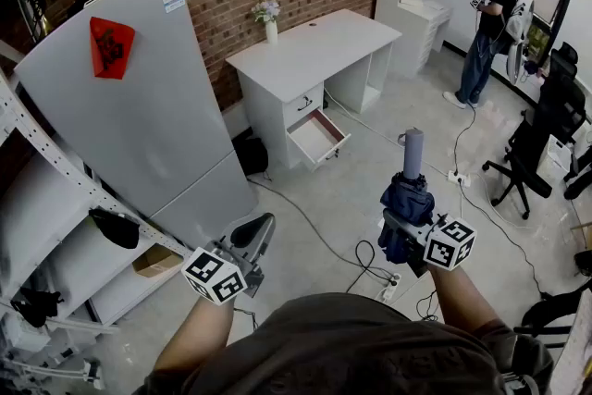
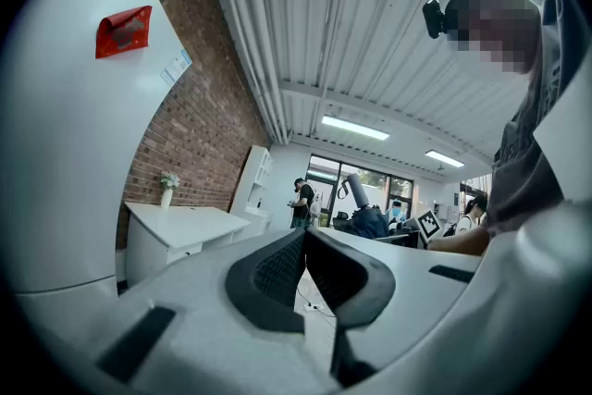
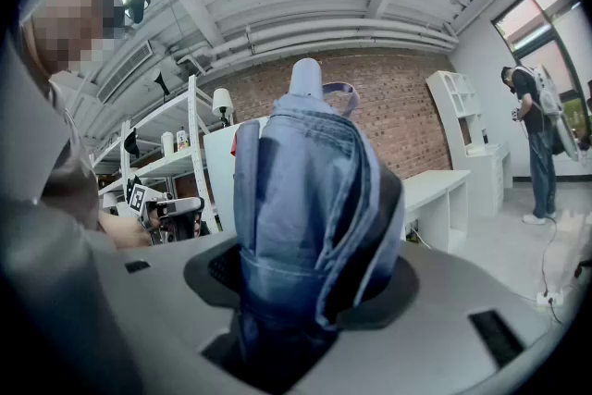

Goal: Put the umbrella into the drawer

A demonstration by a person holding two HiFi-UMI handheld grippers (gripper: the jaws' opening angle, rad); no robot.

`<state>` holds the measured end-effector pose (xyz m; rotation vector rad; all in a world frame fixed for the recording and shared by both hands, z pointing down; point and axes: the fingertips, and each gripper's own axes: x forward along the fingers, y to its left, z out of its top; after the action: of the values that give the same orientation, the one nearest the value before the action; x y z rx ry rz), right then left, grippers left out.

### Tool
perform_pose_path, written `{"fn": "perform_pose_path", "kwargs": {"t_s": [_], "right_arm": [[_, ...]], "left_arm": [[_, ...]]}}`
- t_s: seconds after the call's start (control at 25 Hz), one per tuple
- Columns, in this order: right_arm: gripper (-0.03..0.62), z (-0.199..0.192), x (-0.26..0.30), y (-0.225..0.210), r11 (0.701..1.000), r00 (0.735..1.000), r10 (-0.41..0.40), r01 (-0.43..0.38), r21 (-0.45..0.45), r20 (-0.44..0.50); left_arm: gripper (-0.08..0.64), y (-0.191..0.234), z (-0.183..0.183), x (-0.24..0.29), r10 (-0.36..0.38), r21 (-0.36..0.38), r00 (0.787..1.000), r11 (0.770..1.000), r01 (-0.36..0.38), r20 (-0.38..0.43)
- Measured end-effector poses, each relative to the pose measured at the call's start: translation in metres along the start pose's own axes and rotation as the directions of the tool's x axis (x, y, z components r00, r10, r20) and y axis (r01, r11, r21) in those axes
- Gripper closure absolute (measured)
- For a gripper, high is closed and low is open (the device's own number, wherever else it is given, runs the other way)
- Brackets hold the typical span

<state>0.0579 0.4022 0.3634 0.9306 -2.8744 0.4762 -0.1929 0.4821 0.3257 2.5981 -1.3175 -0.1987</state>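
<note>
My right gripper (image 1: pixel 407 216) is shut on a folded blue umbrella (image 1: pixel 408 195), held upright with its grey handle (image 1: pixel 413 153) at the top. In the right gripper view the umbrella (image 3: pixel 310 227) fills the space between the jaws. My left gripper (image 1: pixel 254 234) is at the lower left, its dark pads pressed together with nothing in them; the left gripper view shows the same closed pads (image 2: pixel 305 268). The white desk (image 1: pixel 314 51) stands ahead by the brick wall, and its drawer (image 1: pixel 317 135) is pulled out, showing a reddish inside.
A grey fridge (image 1: pixel 139 106) stands at the left beside white shelving (image 1: pixel 55 227). Cables and a power strip (image 1: pixel 390 287) lie on the floor. A person (image 1: pixel 490 32) stands at the far right, near black office chairs (image 1: pixel 536 143). A vase (image 1: pixel 270 25) sits on the desk.
</note>
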Motion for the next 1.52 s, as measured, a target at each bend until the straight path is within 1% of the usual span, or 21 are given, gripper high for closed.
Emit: {"fn": "perform_pose_path", "kwargs": {"t_s": [0.32, 0.56, 0.92, 1.2, 1.32, 1.52], "right_arm": [[0.354, 0.004, -0.006, -0.010, 1.000, 1.000, 0.005, -0.005, 0.009, 0.008], [0.354, 0.011, -0.022, -0.025, 1.000, 1.000, 0.019, -0.019, 0.018, 0.016], [0.354, 0.020, -0.073, -0.064, 0.999, 0.998, 0.055, -0.054, -0.005, 0.025], [0.354, 0.021, -0.111, -0.102, 0.998, 0.998, 0.055, -0.055, -0.007, 0.031], [0.354, 0.021, -0.119, -0.115, 0.999, 0.998, 0.040, -0.040, 0.003, 0.037], [0.354, 0.021, -0.123, -0.136, 1.000, 0.999, 0.011, -0.011, 0.010, 0.033]], "left_arm": [[0.554, -0.004, 0.001, 0.011, 0.005, 0.005, 1.000, 1.000, -0.005, 0.001], [0.554, -0.021, 0.003, 0.028, 0.020, 0.012, 1.000, 1.000, -0.020, -0.003], [0.554, -0.076, 0.000, 0.077, 0.026, 0.037, 1.000, 0.999, -0.027, 0.017], [0.554, -0.114, -0.013, 0.115, 0.025, 0.040, 1.000, 0.999, -0.025, 0.010], [0.554, -0.117, -0.017, 0.125, 0.024, 0.040, 1.000, 0.999, -0.024, 0.000], [0.554, -0.105, -0.023, 0.147, 0.017, 0.025, 1.000, 1.000, -0.017, -0.007]]}}
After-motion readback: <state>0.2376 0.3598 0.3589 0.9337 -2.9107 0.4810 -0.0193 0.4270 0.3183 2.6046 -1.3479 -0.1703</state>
